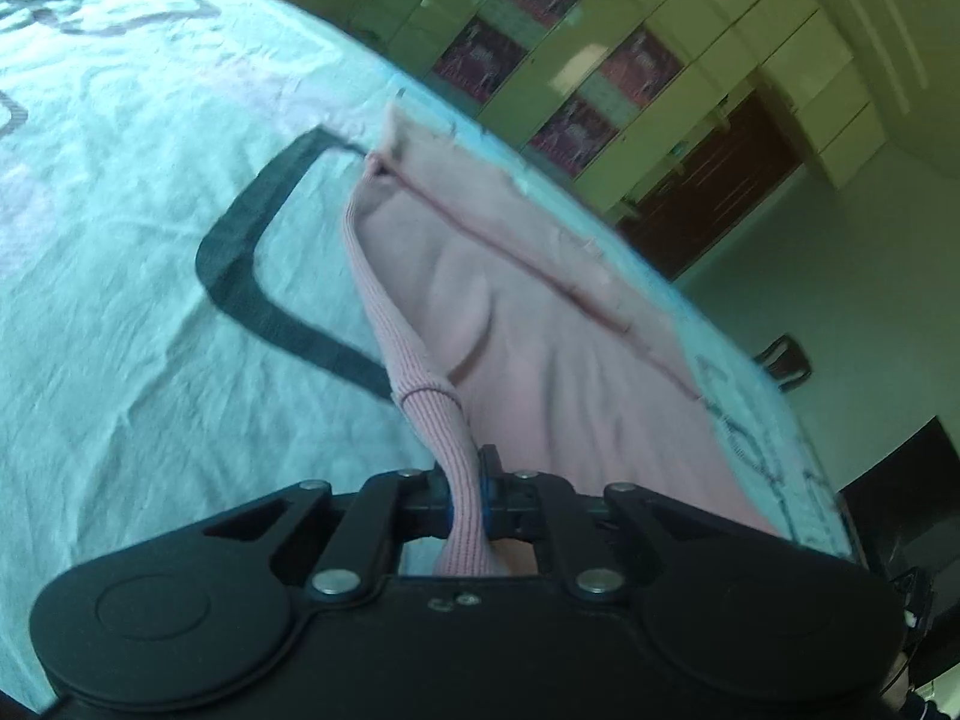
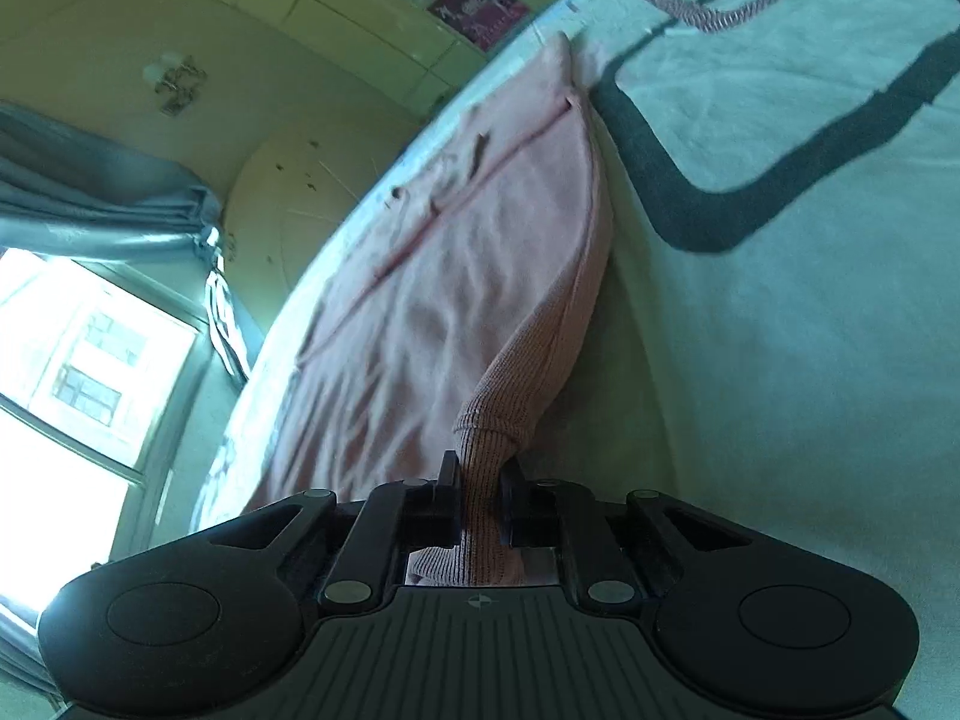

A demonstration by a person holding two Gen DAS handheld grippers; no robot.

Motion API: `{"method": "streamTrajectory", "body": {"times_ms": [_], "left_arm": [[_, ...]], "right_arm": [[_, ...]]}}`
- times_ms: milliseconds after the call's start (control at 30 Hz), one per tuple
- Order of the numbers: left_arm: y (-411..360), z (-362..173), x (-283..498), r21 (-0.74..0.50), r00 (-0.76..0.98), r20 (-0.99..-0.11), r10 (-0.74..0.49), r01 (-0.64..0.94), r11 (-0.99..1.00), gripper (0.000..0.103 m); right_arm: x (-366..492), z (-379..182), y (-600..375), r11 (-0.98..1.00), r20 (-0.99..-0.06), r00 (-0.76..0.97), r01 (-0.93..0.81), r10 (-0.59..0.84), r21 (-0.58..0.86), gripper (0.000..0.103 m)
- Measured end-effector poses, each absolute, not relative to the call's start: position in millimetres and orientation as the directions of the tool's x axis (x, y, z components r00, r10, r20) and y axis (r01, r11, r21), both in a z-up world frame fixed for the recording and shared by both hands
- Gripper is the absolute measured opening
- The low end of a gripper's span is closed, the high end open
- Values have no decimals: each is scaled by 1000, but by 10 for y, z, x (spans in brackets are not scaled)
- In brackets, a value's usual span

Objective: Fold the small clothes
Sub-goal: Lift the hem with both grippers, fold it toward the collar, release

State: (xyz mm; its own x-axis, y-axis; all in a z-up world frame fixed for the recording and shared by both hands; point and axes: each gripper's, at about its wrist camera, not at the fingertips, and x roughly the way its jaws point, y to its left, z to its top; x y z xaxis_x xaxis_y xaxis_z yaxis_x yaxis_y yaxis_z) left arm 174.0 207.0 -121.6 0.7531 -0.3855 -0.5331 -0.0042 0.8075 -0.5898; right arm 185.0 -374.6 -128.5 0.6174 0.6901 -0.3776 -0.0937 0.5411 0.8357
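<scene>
step: mid-fold, ribbed edge lifted | left gripper (image 1: pixel 471 501) fingers pinched on pink garment (image 1: pixel 540 330) | right gripper (image 2: pixel 480 507) likewise clamped on it | garment trails to bed sheet (image 1: pixel 120 300) far edge, probably a sweater | next: carry edge over evenly, lay flat

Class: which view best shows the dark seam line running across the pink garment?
The left wrist view: the seam runs sharp and unbroken across the garment. The right wrist view shows it fainter, blurred and foreshortened.

Left gripper (image 1: pixel 465 504) clamped on pink garment (image 1: pixel 540 348) ribbed hem, right gripper (image 2: pixel 480 504) likewise clamped on hem.
</scene>
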Motion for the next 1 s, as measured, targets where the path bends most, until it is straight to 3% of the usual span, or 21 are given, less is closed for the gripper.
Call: {"method": "streamTrajectory", "body": {"times_ms": [67, 167, 200, 500, 767, 867, 1000], "left_arm": [[2081, -1204, 1723, -528, 744, -581, -328, -38, 848, 5], [2041, -1413, 1840, -455, 660, -695, -284, -98, 885, 4], [2031, -1432, 1839, -452, 661, -697, -279, -103, 886, 4], [2106, -1091, 1699, -542, 751, -592, -292, -101, 835, 4], [2146, -722, 2222, -644, 823, -453, -343, -36, 764, 4], [2145, -634, 2588, -660, 831, -425, -358, -13, 751, 4], [2103, -614, 3179, -639, 817, -449, -363, -10, 769, 4]], "right_arm": [[1803, -1240, -3819, 547, -355, 646, -115, 675, 829, 10], [1914, -1400, -3713, 656, -507, 569, -76, 647, 751, 10], [1926, -1429, -3676, 671, -528, 555, -75, 643, 738, 10], [1934, -1124, -3729, 638, -430, 619, -154, 657, 754, 10], [2331, -677, -3750, 639, -357, 696, -190, 623, 745, 10], [2700, -514, -3750, 658, -388, 708, -145, 590, 739, 10], [3284, -387, -3723, 654, -409, 707, -99, 577, 750, 10]]}}
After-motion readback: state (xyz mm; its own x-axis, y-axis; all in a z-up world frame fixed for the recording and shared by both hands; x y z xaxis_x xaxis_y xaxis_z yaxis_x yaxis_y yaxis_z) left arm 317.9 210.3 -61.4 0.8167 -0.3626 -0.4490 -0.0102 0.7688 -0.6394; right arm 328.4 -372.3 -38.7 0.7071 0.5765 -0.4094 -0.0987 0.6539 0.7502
